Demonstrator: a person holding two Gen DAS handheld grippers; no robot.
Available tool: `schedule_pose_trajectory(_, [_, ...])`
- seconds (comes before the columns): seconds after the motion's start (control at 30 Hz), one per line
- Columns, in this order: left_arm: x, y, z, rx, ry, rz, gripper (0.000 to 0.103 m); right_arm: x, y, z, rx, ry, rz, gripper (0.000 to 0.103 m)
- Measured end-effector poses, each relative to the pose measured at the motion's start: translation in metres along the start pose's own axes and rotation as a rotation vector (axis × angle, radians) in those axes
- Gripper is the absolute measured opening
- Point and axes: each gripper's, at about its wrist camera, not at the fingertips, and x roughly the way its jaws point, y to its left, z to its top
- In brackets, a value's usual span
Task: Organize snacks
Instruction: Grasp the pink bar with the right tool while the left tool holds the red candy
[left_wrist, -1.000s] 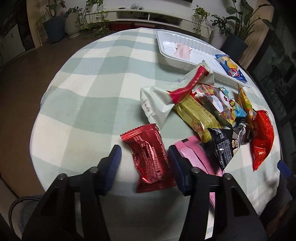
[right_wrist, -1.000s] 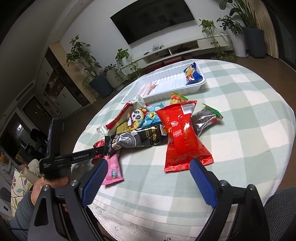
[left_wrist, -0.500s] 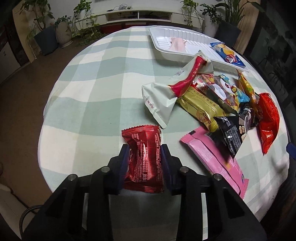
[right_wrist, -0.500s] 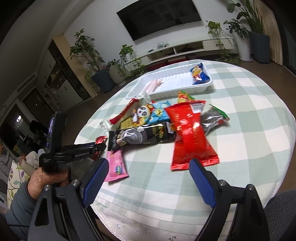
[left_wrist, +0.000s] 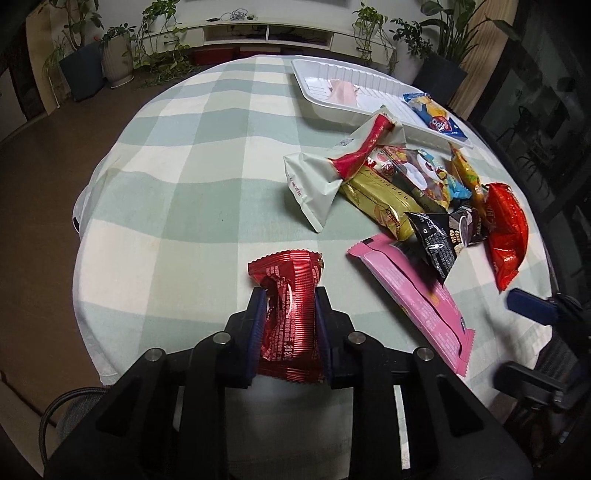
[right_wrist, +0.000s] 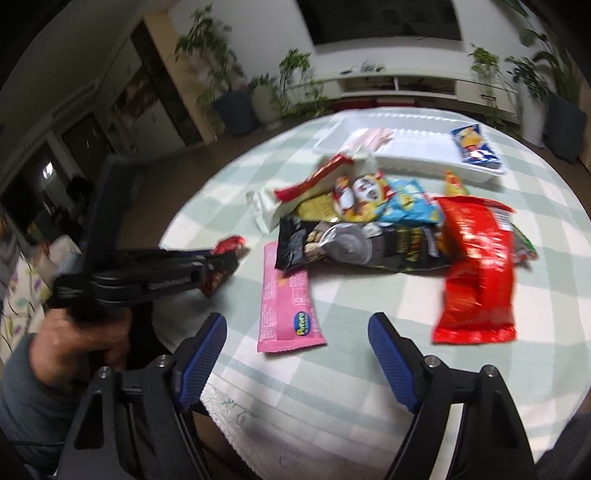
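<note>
My left gripper (left_wrist: 290, 299) is shut on a dark red foil snack packet (left_wrist: 291, 295) and holds it above the near part of the round checked table (left_wrist: 192, 177). It also shows in the right wrist view (right_wrist: 221, 264). My right gripper (right_wrist: 299, 332) is open and empty over the near table edge, just short of a long pink packet (right_wrist: 286, 302). A pile of snack packets (left_wrist: 417, 192) lies at the right. A white tray (left_wrist: 343, 107) at the far side holds a pale pink packet (left_wrist: 341, 92) and a blue packet (left_wrist: 434, 116).
A big red bag (right_wrist: 476, 266) and a black packet (right_wrist: 354, 245) lie on the near side of the pile. Potted plants (left_wrist: 88, 62) and a low white TV shelf (left_wrist: 266, 35) stand beyond the table. A chair (left_wrist: 535, 373) is at the right edge.
My left gripper closed on the dark red packet and lifted it off the cloth. My right gripper swung left, from over the red bag towards the pink packet, still open.
</note>
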Motion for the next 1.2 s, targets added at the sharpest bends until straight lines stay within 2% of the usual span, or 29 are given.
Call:
schedule_pose_trajectory(0.1, [-0.006,0.005,-0.002,-0.014,-0.018,-0.022,0.023,0.02,0.008,0.008,-0.027,0.061,-0.015,0.07])
schedule_pose_trajectory(0.2, [-0.009,0.008,-0.004,-0.022,-0.023,-0.033,0.023,0.031,0.016,0.014,-0.066,0.082,-0.033,0.069])
schedule_pose_trajectory(0.43, [-0.007,0.009,-0.004,-0.03,-0.027,-0.051,0.023,0.059,0.025,0.02,-0.129,0.167,-0.097,0.055])
schedule_pose_trajectory(0.5, [-0.005,0.01,-0.005,-0.031,-0.024,-0.054,0.023,0.061,0.029,0.019,-0.149,0.172,-0.115,0.052])
schedule_pose_trajectory(0.57, [-0.004,0.009,-0.005,-0.027,-0.021,-0.054,0.023,0.06,0.03,0.019,-0.167,0.181,-0.121,0.045])
schedule_pose_trajectory(0.77, [-0.002,0.007,-0.005,-0.018,-0.016,-0.056,0.023,0.059,0.029,0.019,-0.162,0.2,-0.12,0.038])
schedule_pose_trajectory(1.0, [-0.003,0.005,-0.007,-0.013,-0.017,-0.066,0.023,0.048,0.023,0.015,-0.113,0.206,-0.062,0.032])
schedule_pose_trajectory(1.2, [-0.006,0.005,-0.01,-0.018,-0.017,-0.09,0.023,0.027,0.018,0.007,-0.052,0.19,0.037,0.031])
